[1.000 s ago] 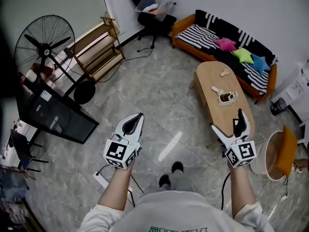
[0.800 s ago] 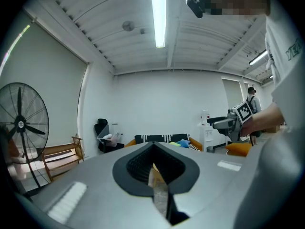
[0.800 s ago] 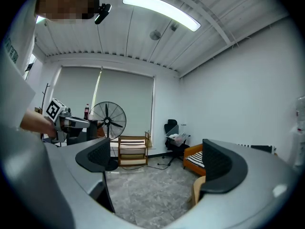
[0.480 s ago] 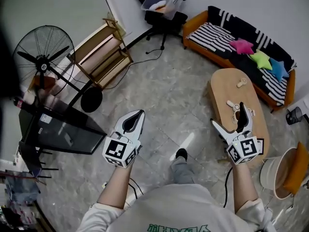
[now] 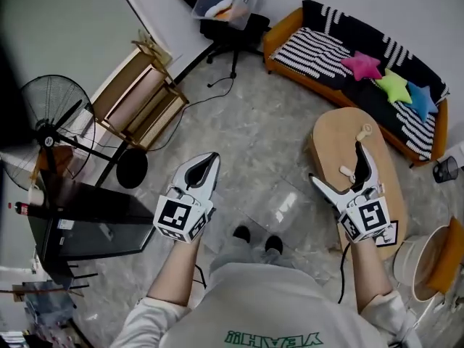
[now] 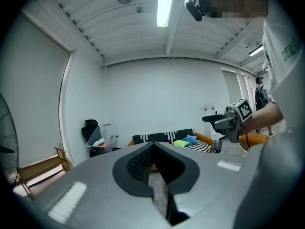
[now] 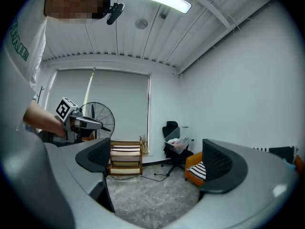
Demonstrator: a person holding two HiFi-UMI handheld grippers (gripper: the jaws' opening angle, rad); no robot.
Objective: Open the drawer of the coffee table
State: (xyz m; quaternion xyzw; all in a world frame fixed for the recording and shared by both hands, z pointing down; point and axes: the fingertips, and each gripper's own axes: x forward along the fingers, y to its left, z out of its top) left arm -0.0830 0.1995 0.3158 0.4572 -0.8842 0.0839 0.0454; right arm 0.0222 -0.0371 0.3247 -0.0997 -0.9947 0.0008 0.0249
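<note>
Right gripper (image 5: pixel 337 168) is spread wide with nothing between its pads, held in the air over the near end of the coffee table (image 5: pixel 335 133); one dark finger stands up over the wooden top, the other pale one points left toward the floor. Left gripper (image 5: pixel 206 161) is pressed together and pinches nothing, hanging over the grey tiled floor (image 5: pixel 254 133), well apart from the table and left of the person's feet (image 5: pixel 254 238). Both marker cubes face up toward the head camera. Coffee table sits on the right of the scene, an oval light-wood worktop just in front of the orange sofa (image 5: pixel 330 46). Its drawer cannot be made out from this steep top view, and neither gripper view shows it. A couple of small pale items (image 5: pixel 365 130) lie on the worktop, too small to tell. Sofa has a black-and-white striped cover with pink (image 5: pixel 360 65), green (image 5: pixel 391 85) and blue (image 5: pixel 423 100) star cushions. Far centre: black office chair (image 5: pixel 230 22) with a clear box on it. Left side: wooden shelf unit (image 5: pixel 141 96) and a standing fan (image 5: pixel 49 118). Right gripper view looks across the floor at that shelf and chair.
</note>
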